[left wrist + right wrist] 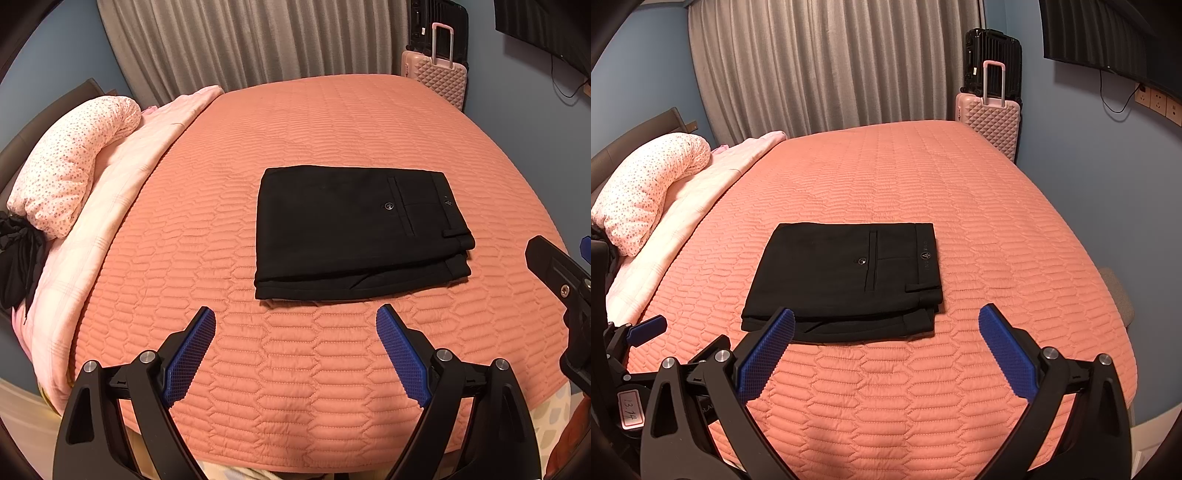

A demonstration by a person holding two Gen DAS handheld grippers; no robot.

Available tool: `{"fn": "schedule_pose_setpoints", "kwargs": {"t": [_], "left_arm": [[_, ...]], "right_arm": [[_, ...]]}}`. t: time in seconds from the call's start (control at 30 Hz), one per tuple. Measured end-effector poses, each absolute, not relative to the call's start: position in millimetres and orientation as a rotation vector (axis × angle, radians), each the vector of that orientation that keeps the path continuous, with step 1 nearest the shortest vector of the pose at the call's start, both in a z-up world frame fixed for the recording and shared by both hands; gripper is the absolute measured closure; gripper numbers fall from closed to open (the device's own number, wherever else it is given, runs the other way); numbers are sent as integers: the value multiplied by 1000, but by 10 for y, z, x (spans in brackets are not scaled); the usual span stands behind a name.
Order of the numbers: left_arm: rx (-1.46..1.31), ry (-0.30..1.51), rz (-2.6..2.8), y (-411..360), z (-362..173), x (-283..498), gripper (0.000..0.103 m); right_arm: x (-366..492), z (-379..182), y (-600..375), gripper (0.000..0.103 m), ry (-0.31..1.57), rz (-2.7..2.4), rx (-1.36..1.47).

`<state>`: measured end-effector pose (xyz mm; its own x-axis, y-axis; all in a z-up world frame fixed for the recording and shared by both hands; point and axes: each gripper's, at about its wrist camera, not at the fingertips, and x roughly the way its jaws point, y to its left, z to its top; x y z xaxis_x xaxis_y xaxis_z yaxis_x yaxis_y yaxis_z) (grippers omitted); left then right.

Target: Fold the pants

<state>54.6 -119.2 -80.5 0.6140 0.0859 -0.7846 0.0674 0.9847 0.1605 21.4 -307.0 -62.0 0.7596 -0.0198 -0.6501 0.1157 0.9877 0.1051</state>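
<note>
We hold the left claw and right claw spread, empty, just short of the folded pants, which lie flat on the bed, judged finished.

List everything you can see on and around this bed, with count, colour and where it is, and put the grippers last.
pants: one, black, folded into a rectangle, lying flat on the bedspread toward its near edge.
bedspread: one, salmon-orange, quilted, covering the bed.
blanket: one, pale pink, folded along the head end of the bed.
pillow: one, white with small pink dots, on the blanket.
curtain: one, grey, behind the bed.
suitcases: two, a pink one at the far corner of the bed, a black one behind it.
wall screen: one, black, upper right.
left gripper: one, black with blue fingers, open, above the bedspread, holding nothing.
right gripper: one, same colours, open, empty.
</note>
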Motion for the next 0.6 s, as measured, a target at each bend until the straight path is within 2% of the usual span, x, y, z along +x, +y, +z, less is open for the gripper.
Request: {"fn": "schedule_pose_setpoints", "kwargs": {"t": [0.6], "left_arm": [[196,861,-16,-1211,-767,485,17]], "right_arm": [[213,-617,-3069,5,706,-77,142]]}}
